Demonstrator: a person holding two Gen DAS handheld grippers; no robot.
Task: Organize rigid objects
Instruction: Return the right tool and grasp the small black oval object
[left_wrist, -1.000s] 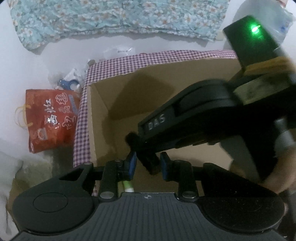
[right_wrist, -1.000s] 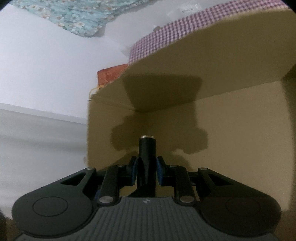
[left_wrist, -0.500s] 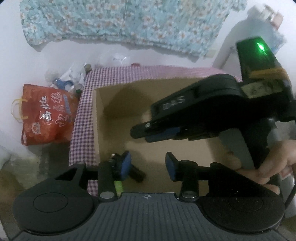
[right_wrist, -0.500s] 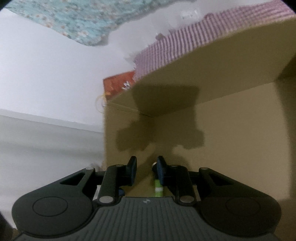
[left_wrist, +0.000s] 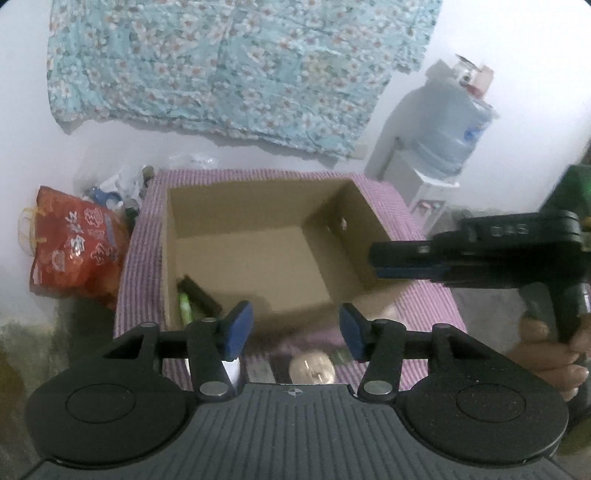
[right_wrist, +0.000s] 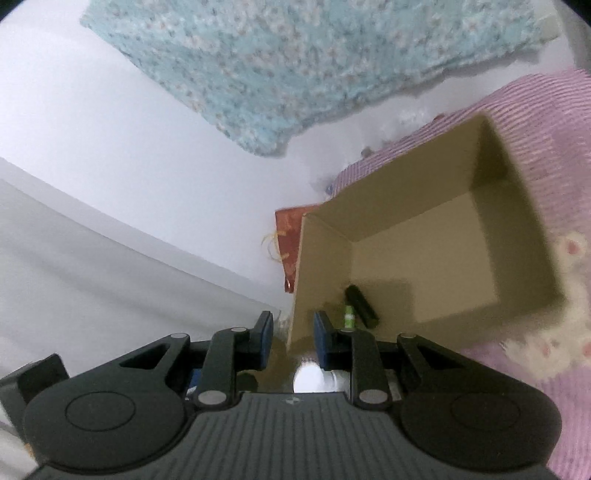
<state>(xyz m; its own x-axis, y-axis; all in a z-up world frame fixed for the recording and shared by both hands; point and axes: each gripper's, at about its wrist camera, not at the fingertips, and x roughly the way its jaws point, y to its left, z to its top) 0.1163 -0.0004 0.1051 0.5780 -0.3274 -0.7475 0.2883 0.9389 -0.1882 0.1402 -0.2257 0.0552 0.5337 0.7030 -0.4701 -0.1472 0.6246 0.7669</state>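
Observation:
An open cardboard box (left_wrist: 354, 221) stands on a purple checked cloth (left_wrist: 428, 295). A black cylinder (left_wrist: 201, 297) and a small green-and-white tube (left_wrist: 184, 308) lie in its near left corner; both show in the right wrist view, the cylinder (right_wrist: 362, 306) beside the tube (right_wrist: 348, 315). My left gripper (left_wrist: 293, 328) is open and empty above the box's near edge. My right gripper (right_wrist: 293, 339) is open and empty outside the box's near corner; it also shows at the right of the left wrist view (left_wrist: 410, 260). A round pale object (left_wrist: 312, 371) lies below the left fingers.
A red printed bag (left_wrist: 74, 247) and small clutter sit left of the box. A floral cloth (left_wrist: 236, 66) hangs on the white wall. A water dispenser with a blue bottle (left_wrist: 443, 136) stands at the back right. A white plush patch (right_wrist: 546, 332) lies right of the box.
My right gripper let go of the black cylinder, which now lies in the box, and drew back out to the right. Both grippers rose and pulled back; the left opened wider.

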